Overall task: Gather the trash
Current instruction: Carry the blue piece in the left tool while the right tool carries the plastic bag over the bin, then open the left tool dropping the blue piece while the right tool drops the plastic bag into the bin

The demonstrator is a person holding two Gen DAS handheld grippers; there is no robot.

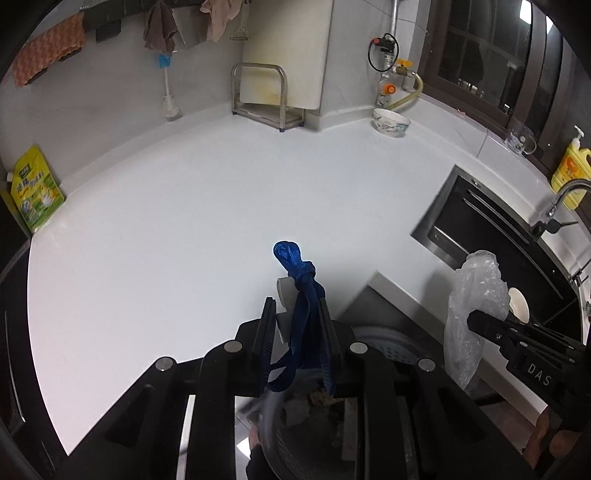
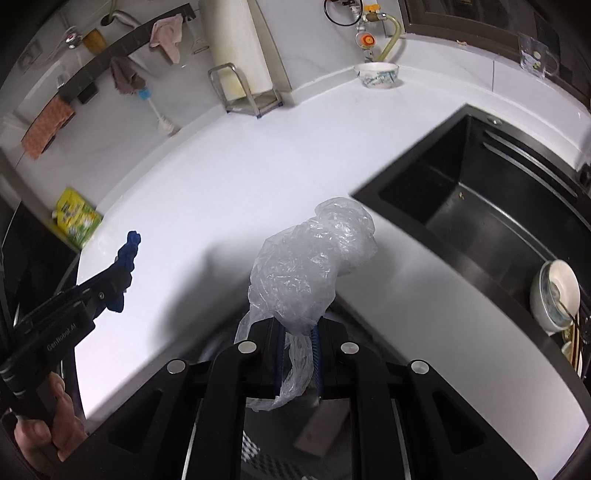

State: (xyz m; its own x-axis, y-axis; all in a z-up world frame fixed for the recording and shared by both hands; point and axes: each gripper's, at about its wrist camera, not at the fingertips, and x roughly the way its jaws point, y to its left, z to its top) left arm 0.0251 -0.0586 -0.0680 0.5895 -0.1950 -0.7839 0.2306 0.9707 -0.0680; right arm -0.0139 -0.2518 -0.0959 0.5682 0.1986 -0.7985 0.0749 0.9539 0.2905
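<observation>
Carrying step: left fingers (image 1: 295, 314) pinch blue strap (image 1: 291, 258), right fingers (image 2: 297, 325) pinch plastic bag (image 2: 310, 258); next, release over bin (image 1: 380, 347) below them.

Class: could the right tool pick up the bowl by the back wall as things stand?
Probably not yet. The right tool is shut on a clear plastic bag, so nothing more fits. The counter towards the bowl looks bare.

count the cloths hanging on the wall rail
3 in the left wrist view: an orange waffle cloth at the far left, a brown rag in the middle, a beige cloth to its right. The frame's top edge may hide more.
</observation>
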